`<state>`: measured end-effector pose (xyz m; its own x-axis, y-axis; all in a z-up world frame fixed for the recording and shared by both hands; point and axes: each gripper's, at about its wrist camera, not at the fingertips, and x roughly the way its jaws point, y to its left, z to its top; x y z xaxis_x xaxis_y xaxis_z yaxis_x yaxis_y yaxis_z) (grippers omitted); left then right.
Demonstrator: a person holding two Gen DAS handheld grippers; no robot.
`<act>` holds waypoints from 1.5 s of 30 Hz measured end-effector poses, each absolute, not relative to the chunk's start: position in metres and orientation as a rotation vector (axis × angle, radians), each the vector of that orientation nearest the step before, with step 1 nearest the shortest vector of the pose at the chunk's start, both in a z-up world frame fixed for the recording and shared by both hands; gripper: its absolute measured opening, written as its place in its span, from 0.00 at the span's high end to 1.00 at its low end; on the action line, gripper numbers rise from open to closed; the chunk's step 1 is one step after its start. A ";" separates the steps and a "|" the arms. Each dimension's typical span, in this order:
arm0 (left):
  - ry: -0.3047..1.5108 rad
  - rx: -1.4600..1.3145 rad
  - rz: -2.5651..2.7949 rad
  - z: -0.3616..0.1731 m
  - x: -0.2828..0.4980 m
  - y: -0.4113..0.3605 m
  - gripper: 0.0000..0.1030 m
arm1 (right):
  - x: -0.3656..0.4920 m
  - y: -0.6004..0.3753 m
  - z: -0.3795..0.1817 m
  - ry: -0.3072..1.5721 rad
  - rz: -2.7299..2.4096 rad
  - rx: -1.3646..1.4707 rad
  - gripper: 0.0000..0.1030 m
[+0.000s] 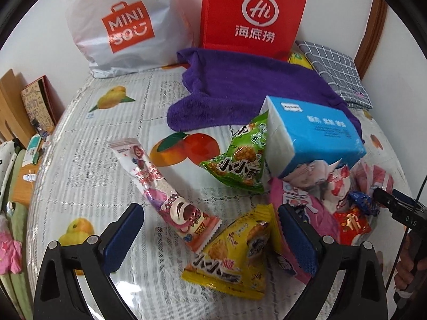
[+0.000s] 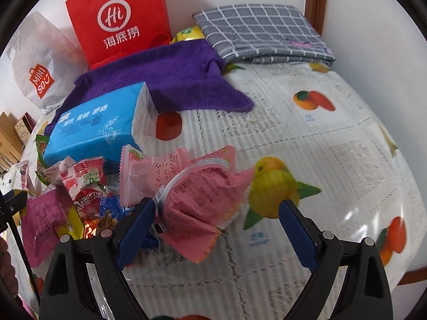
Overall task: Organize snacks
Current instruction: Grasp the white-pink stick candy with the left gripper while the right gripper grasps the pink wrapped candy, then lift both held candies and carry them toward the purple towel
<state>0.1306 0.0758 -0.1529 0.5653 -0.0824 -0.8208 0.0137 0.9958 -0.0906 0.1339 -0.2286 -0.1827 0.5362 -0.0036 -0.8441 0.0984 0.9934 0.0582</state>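
We see a heap of wrapped snacks on a worktop [image 2: 307,138] covered by a ribbed, glossy cloth printed with fruit. The right tool [image 2: 217,225] stands released, jaws wide, its left pad just beside the pink wrapped cup [image 2: 192,194] that lies on its side at the near right edge of the heap; nothing is pinched. The left tool [image 1: 210,233] is likewise released, its jaws straddling the yellow triangular packet [image 1: 234,256] and the near end of the long pink-and-white packet [image 1: 165,186], neither gripped. We judge every snack light. The cup looks stiff at its round rim and crinkly, slippery in its film twists, so the rim or the body is the sounder hold. The yellow packet and the green triangular packet [image 1: 240,157] are puffed foil pillows, probably brittle inside; we would take them by a crimped seam. Small pink, red and blue sachets [image 2: 88,186] lie loose and overlapping, apt to slide. A blue tissue pack [image 2: 98,128], soft and boxy, leans on the far side of the heap, with a purple terry towel [image 1: 240,85], a red paper bag [image 1: 253,13] and a white plastic bag [image 1: 125,24] beyond.
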 end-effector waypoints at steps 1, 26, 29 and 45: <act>0.969 -0.078 -0.061 -0.154 0.133 0.077 0.03 | 0.136 -0.226 -0.186 1.009 -0.062 0.101 0.10; 0.972 -0.079 -0.207 -0.175 0.162 0.089 0.52 | 0.153 -0.202 -0.201 0.959 -0.035 0.016 0.33; 0.969 -0.078 -0.219 -0.176 0.165 0.089 0.53 | 0.153 -0.203 -0.201 0.946 -0.028 0.018 0.33; 0.968 -0.105 -0.240 -0.177 0.172 0.099 0.78 | 0.154 -0.209 -0.202 0.902 -0.048 0.050 0.35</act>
